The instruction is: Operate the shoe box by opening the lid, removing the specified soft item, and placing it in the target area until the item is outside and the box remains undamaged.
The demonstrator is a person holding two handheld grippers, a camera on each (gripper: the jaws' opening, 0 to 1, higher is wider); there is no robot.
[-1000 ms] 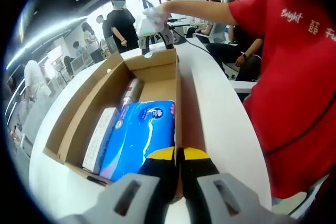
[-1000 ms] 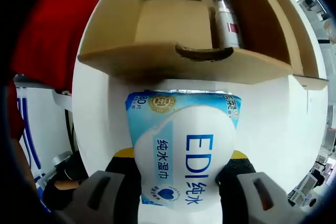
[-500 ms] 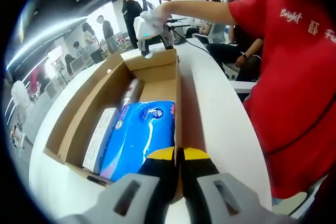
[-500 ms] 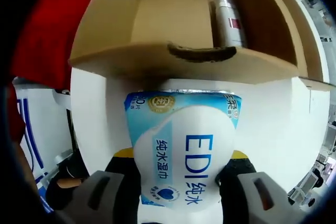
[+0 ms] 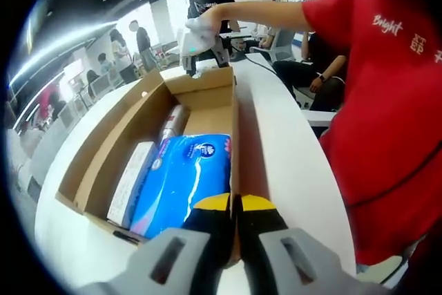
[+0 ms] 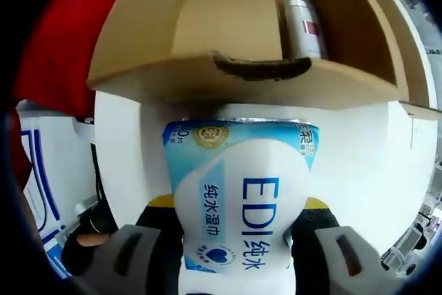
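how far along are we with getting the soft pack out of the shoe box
Done: the shoe box stands open, and the wet wipes pack is outside it. In hand: the right gripper holds the pack over the white table; the left gripper pinches the box wall. Left: setting it down.

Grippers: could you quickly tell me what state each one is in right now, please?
Left tool: shut on the shoe box wall.
Right tool: shut on the wet wipes pack.

I see bare desk (image 6: 387, 170) beside the shoe box (image 6: 235, 81). Its end wall blocks my path ahead.
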